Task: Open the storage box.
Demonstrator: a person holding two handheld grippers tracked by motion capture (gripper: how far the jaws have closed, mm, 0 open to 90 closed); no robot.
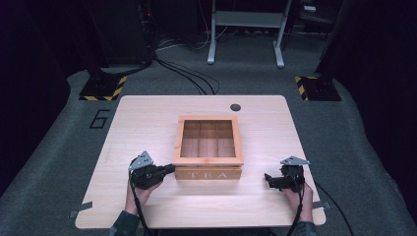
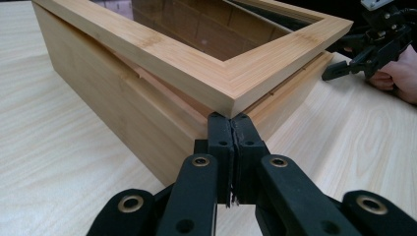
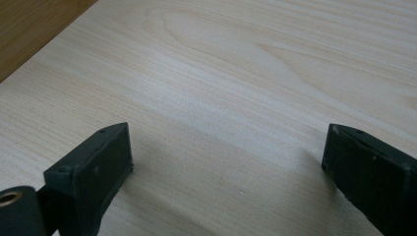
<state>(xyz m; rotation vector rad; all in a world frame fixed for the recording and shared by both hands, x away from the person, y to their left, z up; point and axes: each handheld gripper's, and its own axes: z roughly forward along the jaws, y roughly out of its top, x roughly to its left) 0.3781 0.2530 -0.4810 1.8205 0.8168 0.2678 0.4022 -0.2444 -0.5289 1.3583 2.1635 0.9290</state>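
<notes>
A wooden tea box [image 1: 209,147] with a glass-window lid [image 2: 196,64] stands mid-table, "TEA" on its front. My left gripper [image 1: 169,169] is shut, its tips [image 2: 232,123] pressed against the box's front left corner just under the lid's edge. In the left gripper view the lid sits slightly raised, with a gap along the box body [image 2: 113,108]. My right gripper [image 1: 268,179] is open over bare table to the right of the box, nothing between its fingers [image 3: 228,142]. It also appears far off in the left gripper view [image 2: 339,71].
The light wooden table [image 1: 147,118] has a dark cable hole [image 1: 235,107] behind the box. Two stands with yellow-black bases [image 1: 103,88] flank the table on grey carpet. Behind them is a metal frame [image 1: 246,29]. Cables trail from both grippers toward the front edge.
</notes>
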